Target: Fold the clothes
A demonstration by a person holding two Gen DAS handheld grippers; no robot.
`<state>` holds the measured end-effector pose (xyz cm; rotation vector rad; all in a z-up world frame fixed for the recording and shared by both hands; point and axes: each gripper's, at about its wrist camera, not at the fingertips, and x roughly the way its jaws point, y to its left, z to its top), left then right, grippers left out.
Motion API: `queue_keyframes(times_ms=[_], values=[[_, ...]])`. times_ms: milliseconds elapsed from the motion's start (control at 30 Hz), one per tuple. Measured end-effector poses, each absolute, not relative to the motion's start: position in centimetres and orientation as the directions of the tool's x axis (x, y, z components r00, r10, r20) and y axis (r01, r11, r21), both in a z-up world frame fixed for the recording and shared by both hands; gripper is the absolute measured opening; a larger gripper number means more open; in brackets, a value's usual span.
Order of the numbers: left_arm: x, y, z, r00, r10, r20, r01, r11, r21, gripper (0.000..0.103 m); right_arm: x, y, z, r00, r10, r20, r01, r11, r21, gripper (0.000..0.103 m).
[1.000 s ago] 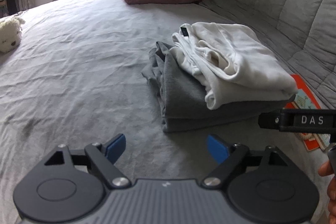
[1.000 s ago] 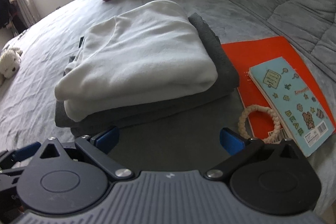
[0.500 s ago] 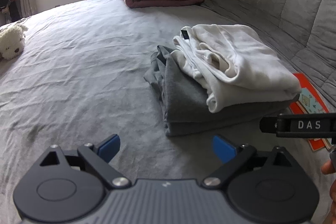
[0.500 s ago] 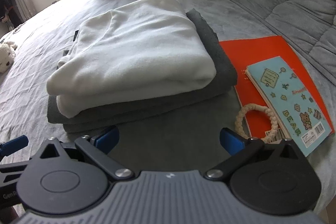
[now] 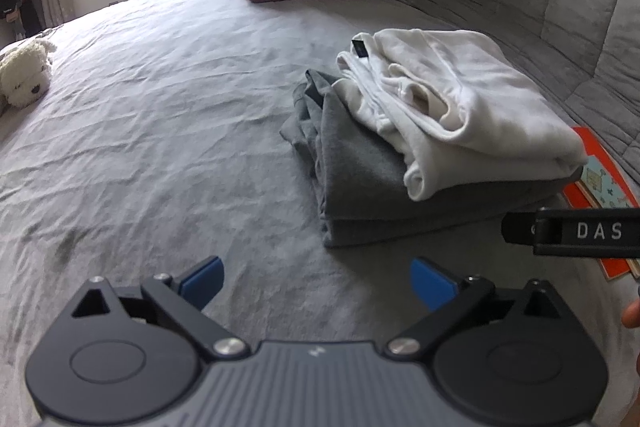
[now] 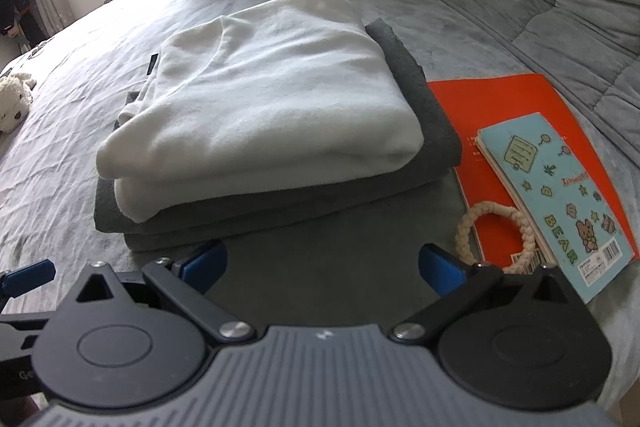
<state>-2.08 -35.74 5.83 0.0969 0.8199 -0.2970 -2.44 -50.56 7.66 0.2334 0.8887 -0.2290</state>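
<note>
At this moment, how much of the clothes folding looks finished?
Mostly finished, it seems. The folded white fleece garment lies stacked on the folded dark grey garment on the grey bedsheet. Nothing is in hand: the left tool and right tool are open and empty. No unfolded clothes are visible.

Left gripper (image 5: 316,281): black linkage arms, blue fingertip pads (image 5: 202,277), silver screws, ribbed grey body. Right gripper (image 6: 322,265) same; side bar reads "DAS". Possibly bare fingertip at edge.
</note>
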Motion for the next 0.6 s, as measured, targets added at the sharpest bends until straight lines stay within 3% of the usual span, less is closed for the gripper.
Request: queue_keyframes(times_ms=[600], values=[[-1.91, -36.17, 5.4, 0.626, -0.215, -0.749, 0.3, 0.954, -0.023, 0.102, -2.52, -50.18, 7.69, 0.609, -0.097, -0.787, 0.281, 0.955, 0.099, 0.103]])
